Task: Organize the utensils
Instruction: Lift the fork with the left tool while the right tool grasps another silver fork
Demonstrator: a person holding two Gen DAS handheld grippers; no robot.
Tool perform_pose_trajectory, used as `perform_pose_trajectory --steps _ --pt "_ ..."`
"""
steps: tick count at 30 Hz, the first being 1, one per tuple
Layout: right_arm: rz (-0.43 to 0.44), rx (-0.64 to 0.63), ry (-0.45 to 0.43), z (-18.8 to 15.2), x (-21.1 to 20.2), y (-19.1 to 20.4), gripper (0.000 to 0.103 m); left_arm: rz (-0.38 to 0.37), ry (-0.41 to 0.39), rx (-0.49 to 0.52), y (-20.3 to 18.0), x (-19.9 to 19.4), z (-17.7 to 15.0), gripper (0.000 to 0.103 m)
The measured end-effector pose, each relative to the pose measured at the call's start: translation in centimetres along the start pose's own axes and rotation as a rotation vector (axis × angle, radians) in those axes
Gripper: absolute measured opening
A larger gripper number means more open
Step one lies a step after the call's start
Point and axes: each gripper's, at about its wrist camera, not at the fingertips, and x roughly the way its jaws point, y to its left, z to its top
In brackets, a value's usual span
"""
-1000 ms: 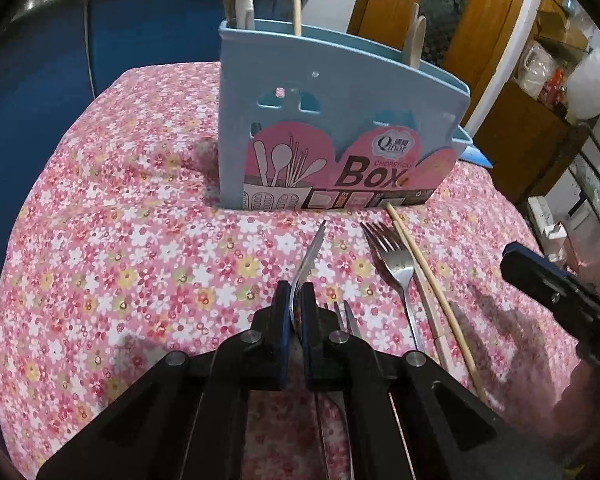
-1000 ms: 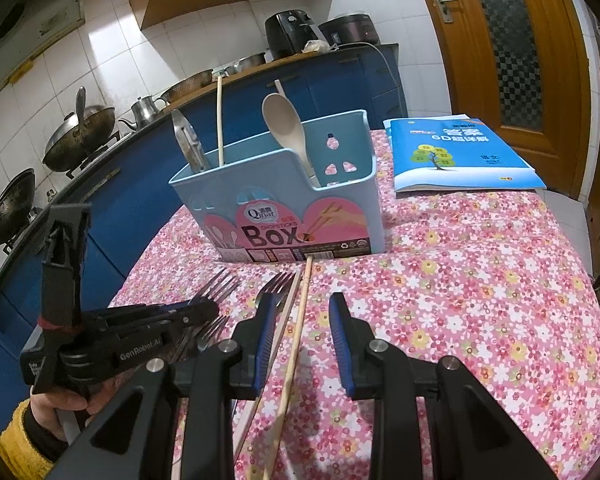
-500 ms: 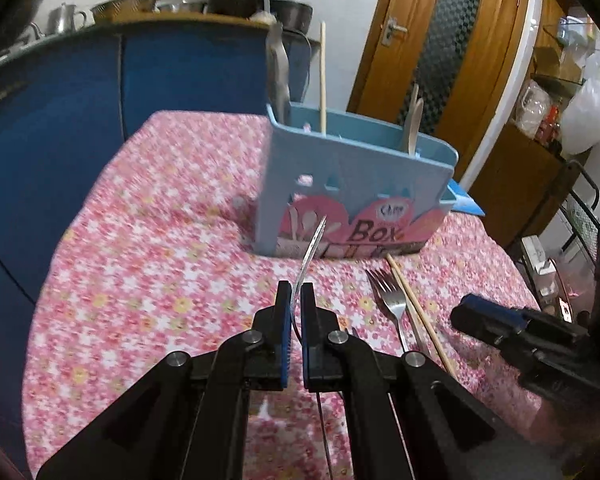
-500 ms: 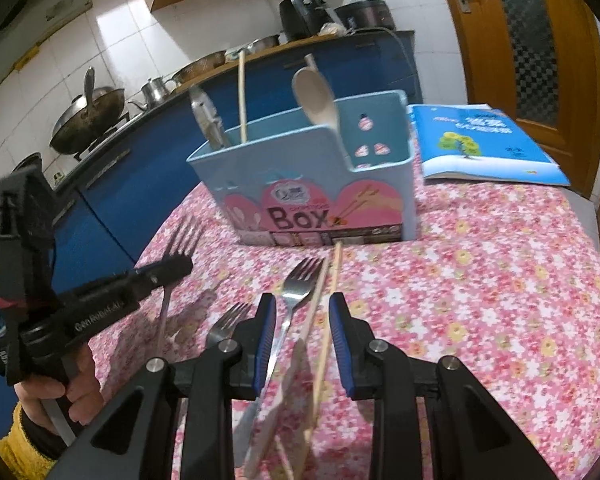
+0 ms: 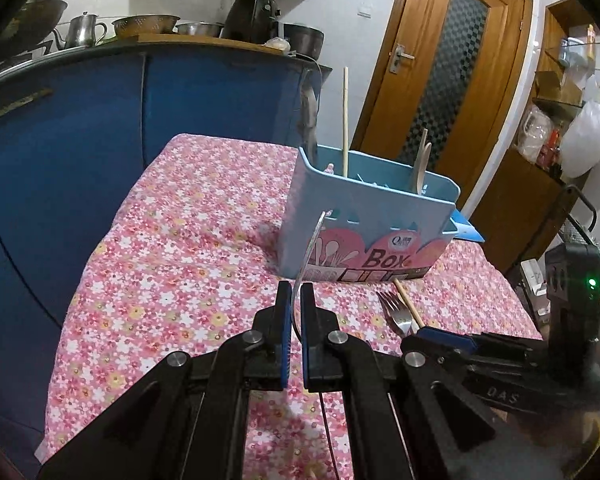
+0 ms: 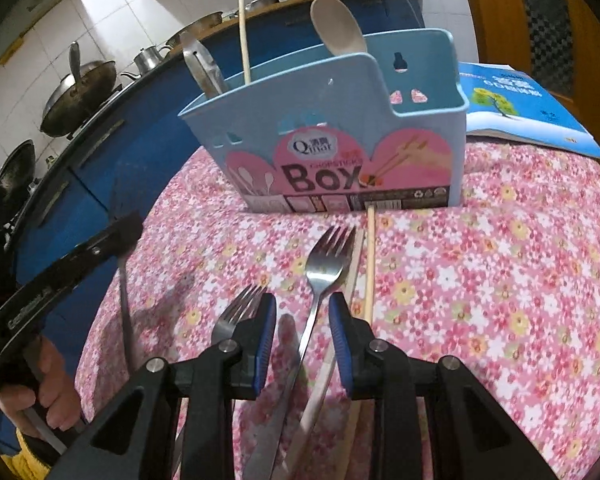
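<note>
While carried: left gripper (image 5: 296, 300) pinches a fork (image 5: 311, 248), lifted.
Aim: tip it upright above the blue box (image 6: 340, 148).
Right gripper (image 6: 302, 312): wide, straddling a lying fork (image 6: 320, 276).

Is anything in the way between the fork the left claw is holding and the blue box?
Nothing visible blocks it. The left claw holds the fork up in the air, just short of the blue box. The box's front wall still stands ahead, so the fork probably has to go over the rim.
</note>
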Motion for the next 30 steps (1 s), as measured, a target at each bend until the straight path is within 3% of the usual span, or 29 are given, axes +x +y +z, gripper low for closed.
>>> perform_pose_trajectory --steps 12,15,18,30 --pt "0.053 0.094 0.029 2.7 2.7 -1.4 0.030 -0.009 -0.002 -0.005 0.2 0.1 0.1 0.001" --pt "0.062 0.104 0.030 3.2 2.9 -1.8 0.011 -0.015 -0.007 -0.005 0.2 0.1 0.1 0.001" --pt "0.069 0.092 0.022 2.9 2.7 -1.5 0.009 -0.024 -0.020 0.000 0.0 -0.2 0.1 0.001" --pt "0.157 0.026 -0.180 1.6 -4.3 0.5 0.004 -0.043 -0.134 0.016 -0.8 -3.2 1.1 0.001"
